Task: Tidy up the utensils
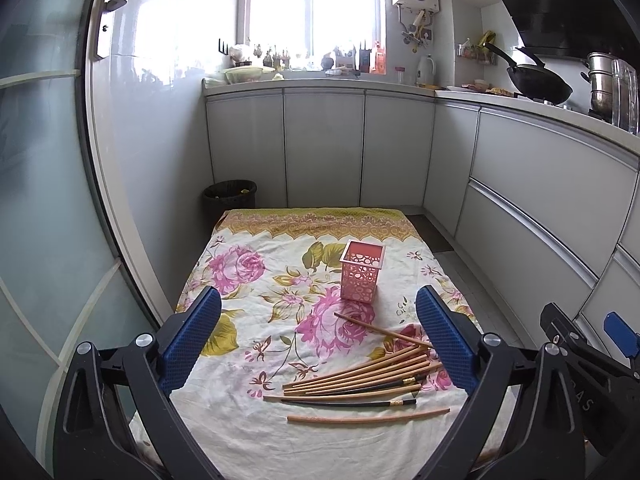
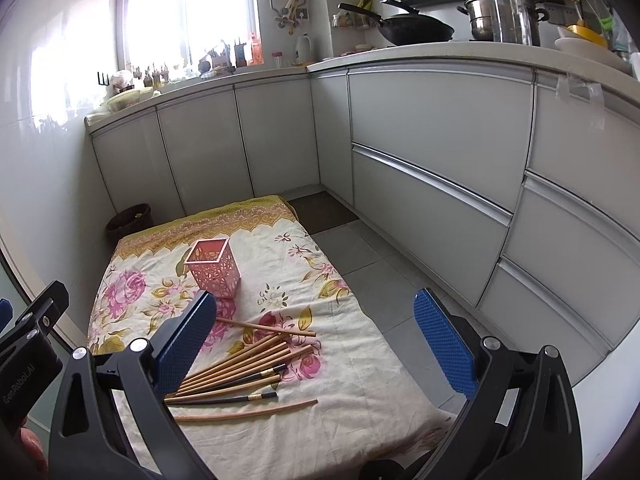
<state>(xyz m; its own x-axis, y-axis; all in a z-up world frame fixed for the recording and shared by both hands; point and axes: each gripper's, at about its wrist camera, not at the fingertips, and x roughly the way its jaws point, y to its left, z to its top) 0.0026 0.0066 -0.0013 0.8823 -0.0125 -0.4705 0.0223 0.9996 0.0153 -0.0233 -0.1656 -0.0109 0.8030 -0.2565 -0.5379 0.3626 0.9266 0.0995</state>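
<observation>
Daylight pours in from the window (image 1: 308,4) at the far wall, blown out to pure white in both views, and throws a pale glare across the glossy wall (image 2: 48,76) on the left. The floral cloth (image 1: 248,320) is evenly lit with only soft, faint shadows, and near things stay sharp. Fisheye distortion bows the cabinet fronts (image 2: 440,160) on the right, and the corners of both pictures fall away into black vignette.

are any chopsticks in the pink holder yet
No, the pink holder stands empty while the chopsticks all lie on the cloth.
</observation>
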